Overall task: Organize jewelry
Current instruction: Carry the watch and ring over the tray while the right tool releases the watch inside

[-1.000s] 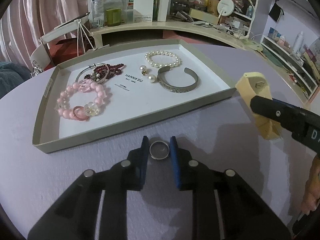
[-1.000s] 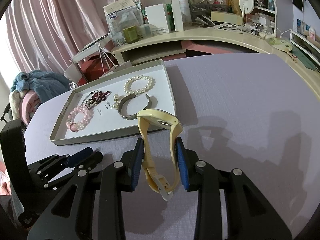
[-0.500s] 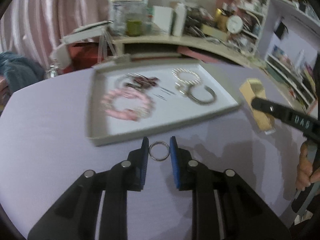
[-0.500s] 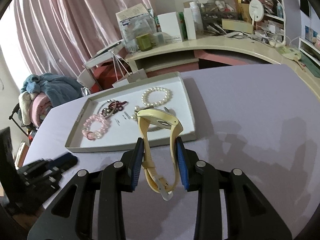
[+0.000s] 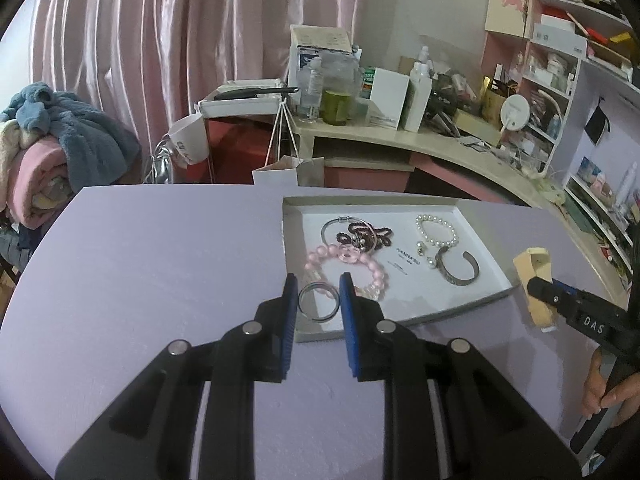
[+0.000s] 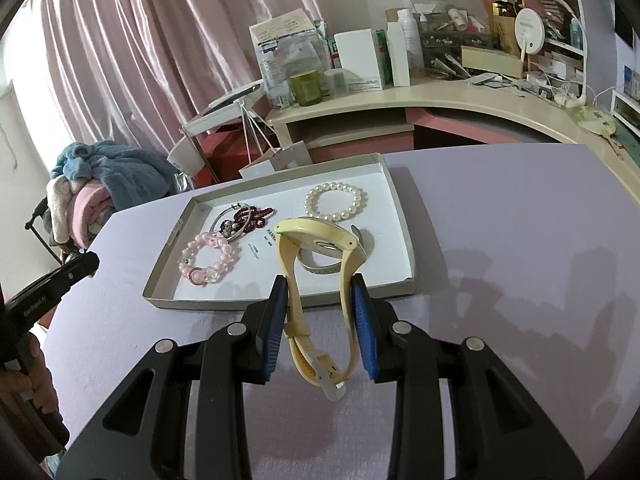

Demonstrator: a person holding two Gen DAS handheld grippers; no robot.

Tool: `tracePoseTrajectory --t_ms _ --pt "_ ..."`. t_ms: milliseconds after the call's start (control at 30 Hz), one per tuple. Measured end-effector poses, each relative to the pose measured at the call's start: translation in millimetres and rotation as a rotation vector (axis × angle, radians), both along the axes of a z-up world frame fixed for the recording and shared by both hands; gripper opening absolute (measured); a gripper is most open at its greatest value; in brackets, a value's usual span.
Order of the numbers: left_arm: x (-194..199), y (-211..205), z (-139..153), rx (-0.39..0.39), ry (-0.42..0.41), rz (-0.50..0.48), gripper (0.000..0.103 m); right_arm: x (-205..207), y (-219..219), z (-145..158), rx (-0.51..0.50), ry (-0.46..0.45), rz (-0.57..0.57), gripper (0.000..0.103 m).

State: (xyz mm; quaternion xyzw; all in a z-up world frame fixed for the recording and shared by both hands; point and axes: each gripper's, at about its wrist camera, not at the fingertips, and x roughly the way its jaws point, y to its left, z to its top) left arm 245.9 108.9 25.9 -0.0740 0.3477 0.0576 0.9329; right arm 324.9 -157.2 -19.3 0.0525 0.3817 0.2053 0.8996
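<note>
Left wrist view shows your left gripper [image 5: 319, 300] nearly closed, its blue pads pinching a silver ring [image 5: 318, 302] by its outer edge, so the hoop faces the camera and hangs free of the table. You hold it above the near rim of the tray [image 5: 289, 240], just in front of the pink bead bracelet [image 5: 347, 266]; judging by that, you carry the ring high so that it clears the tray wall before it goes down.

Inside the tray, the pieces lie apart from one another, which leaves room for more. The dark red bead strand with its metal hoop [image 5: 360, 234] lies at the tray's far left. The pearl bracelet [image 5: 436, 230] is at the far right, and the silver cuff [image 5: 458, 266] sits nearer, beside a pair of pearl earrings [image 5: 426, 254]. Bare white floor shows along the tray's near edge, the likeliest spot for the ring.

Right wrist view shows your right gripper [image 6: 320, 316] partly closed on a cream watch [image 6: 320, 280]. The pads squeeze the two sides of the strap loop; the case stands upward and the buckle end dangles toward you. It waits on your side of the tray's near right corner, above the purple table [image 6: 520, 240], probably so that the left hand can place first without crowding.
</note>
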Motion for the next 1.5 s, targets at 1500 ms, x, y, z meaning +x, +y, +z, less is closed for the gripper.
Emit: tracePoseTrajectory --t_ms 1500 --pt "34 -8 -1 -0.052 -0.003 -0.027 0.021 73 51 -24 -0.077 0.046 0.013 0.036"
